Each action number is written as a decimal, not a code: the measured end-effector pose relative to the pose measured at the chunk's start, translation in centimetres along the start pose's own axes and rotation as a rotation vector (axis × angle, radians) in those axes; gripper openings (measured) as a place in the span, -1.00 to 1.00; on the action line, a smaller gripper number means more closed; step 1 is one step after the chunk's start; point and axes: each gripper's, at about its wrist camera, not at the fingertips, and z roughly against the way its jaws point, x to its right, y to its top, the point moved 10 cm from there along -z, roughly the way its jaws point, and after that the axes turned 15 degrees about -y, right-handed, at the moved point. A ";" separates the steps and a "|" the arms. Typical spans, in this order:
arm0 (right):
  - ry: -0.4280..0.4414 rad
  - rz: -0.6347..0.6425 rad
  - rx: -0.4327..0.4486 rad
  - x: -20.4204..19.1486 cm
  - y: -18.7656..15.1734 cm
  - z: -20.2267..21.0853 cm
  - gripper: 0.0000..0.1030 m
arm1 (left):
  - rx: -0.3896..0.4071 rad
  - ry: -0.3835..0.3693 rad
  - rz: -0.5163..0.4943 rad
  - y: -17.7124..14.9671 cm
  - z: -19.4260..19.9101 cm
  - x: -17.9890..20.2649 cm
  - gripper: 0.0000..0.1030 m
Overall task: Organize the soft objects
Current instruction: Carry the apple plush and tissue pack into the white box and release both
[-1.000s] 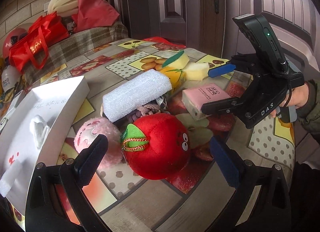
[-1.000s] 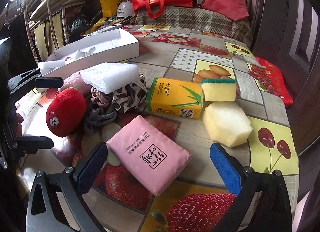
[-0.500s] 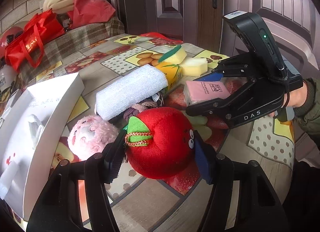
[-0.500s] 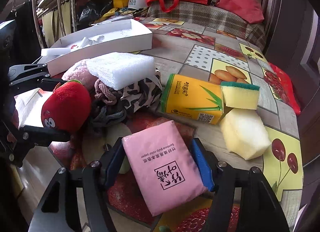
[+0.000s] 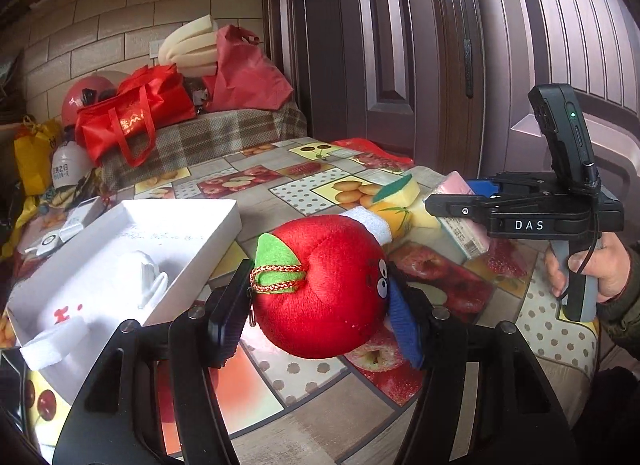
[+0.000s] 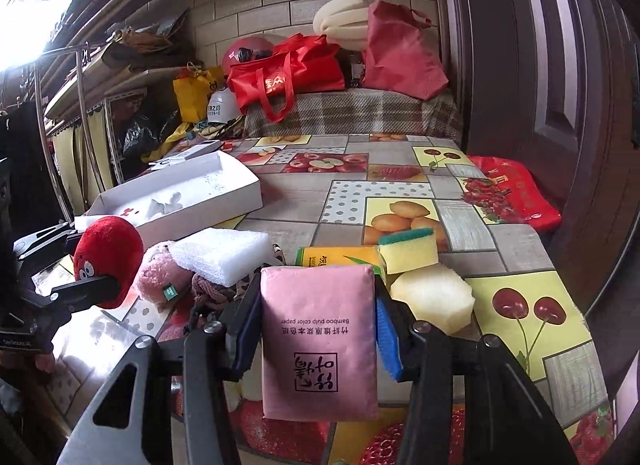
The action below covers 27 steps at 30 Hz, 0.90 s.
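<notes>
My left gripper (image 5: 316,313) is shut on a red plush apple (image 5: 320,285) and holds it above the table, next to an open white box (image 5: 132,249). My right gripper (image 6: 316,329) is shut on a pink tissue pack (image 6: 320,345) and holds it lifted over the table. The plush apple (image 6: 108,257) and white box (image 6: 180,197) also show in the right wrist view. A pink plush (image 6: 156,277), a white foam block (image 6: 224,253), a yellow tissue pack (image 6: 336,257), a yellow-green sponge (image 6: 408,249) and a pale sponge (image 6: 432,293) lie on the table.
The table (image 6: 392,189) has a fruit-print cloth. A patterned cloth bundle (image 6: 212,289) lies under the foam block. Red bags (image 6: 288,73), a helmet and foam rolls are piled at the far end. A dark door (image 5: 400,45) stands to the right.
Both grippers, closed on their objects half a second ago, have lifted them off the table. The plush apple has moved up and toward the white box.
</notes>
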 end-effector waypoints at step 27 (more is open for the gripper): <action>-0.015 -0.003 0.051 -8.5 1.3 -0.4 -0.03 | 0.094 0.258 0.097 -0.5 3.3 -7.3 0.22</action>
